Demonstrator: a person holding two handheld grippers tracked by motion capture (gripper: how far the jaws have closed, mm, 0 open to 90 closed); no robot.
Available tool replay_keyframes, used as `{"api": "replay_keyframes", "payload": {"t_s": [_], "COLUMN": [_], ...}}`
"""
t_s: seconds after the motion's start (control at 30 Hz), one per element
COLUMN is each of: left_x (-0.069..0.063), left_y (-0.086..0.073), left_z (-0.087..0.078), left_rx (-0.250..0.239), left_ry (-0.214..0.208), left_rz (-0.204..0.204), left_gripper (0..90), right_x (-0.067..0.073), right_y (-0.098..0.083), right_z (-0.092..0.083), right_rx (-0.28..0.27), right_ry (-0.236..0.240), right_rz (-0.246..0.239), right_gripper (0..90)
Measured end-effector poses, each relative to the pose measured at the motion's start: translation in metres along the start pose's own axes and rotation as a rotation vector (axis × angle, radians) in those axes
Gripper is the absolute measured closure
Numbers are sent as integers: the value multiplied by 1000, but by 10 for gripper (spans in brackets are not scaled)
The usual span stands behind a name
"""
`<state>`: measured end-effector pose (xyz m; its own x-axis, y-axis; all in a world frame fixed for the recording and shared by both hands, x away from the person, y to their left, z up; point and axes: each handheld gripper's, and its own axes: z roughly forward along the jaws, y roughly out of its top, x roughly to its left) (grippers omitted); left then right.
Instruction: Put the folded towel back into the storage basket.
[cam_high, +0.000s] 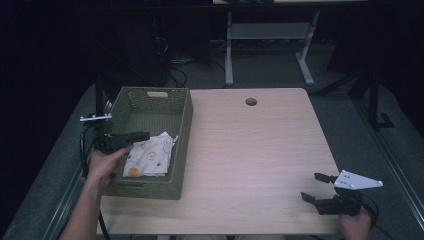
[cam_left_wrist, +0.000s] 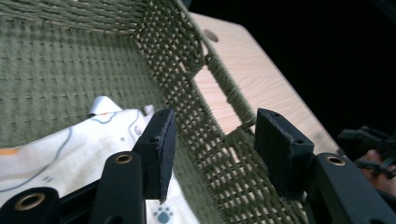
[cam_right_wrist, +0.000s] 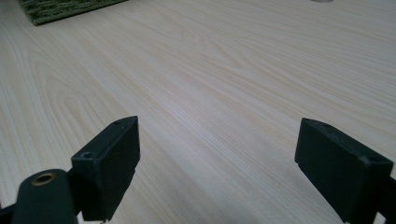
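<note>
Left tool (cam_left_wrist: 210, 154), jaws spread, hovers over the cloth (cam_high: 149, 156) in the basket (cam_high: 182, 131).

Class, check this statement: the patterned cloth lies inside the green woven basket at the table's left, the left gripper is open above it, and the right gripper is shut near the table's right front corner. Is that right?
One detail is wrong: the right gripper is open, not shut. The right gripper view shows its jaws wide apart over the bare table. The rest holds: the patterned cloth lies inside the green woven basket, with the left gripper open above it.
</note>
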<state>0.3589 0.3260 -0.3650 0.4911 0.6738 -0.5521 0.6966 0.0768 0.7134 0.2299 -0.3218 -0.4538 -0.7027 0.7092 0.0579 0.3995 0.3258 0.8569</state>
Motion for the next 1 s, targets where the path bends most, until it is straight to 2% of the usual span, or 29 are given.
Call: {"api": "replay_keyframes", "payload": {"t_s": [0.13,0.23,0.33,0.53,0.63,0.7,0.77,0.97,1.0], "left_x": [0,-4,-7,-15,-17,-21,-22,-31,-33], "left_y": [-4,-6,-5,-3,-2,-1,-1,3,4], "left_z": [0,-3,-6,-13,-13,-10,-9,-4,-4], "left_rx": [-13,-16,-28,-80,-88,-88,-89,-102,-100], "left_ry": [-5,22,27,-8,-20,-36,-33,-80,-85], "left_rz": [-19,-29,-32,-64,-69,-66,-56,-42,-29], "left_gripper": [489,489,489,485,480,477,477,467,458], "right_x": [0,1,1,2,3,3,3,2,2], "right_y": [0,1,1,2,2,2,2,1,1], "right_z": [0,0,0,-2,-2,-2,-3,-2,-3], "right_rx": [-2,-12,-13,-18,-22,-21,-22,-23,-23], "right_ry": [3,10,13,12,11,9,10,11,11], "right_rz": [-1,-1,-2,-8,-6,-6,-6,-5,-5], "right_gripper": [135,135,135,135,135,135,135,135,135]}}
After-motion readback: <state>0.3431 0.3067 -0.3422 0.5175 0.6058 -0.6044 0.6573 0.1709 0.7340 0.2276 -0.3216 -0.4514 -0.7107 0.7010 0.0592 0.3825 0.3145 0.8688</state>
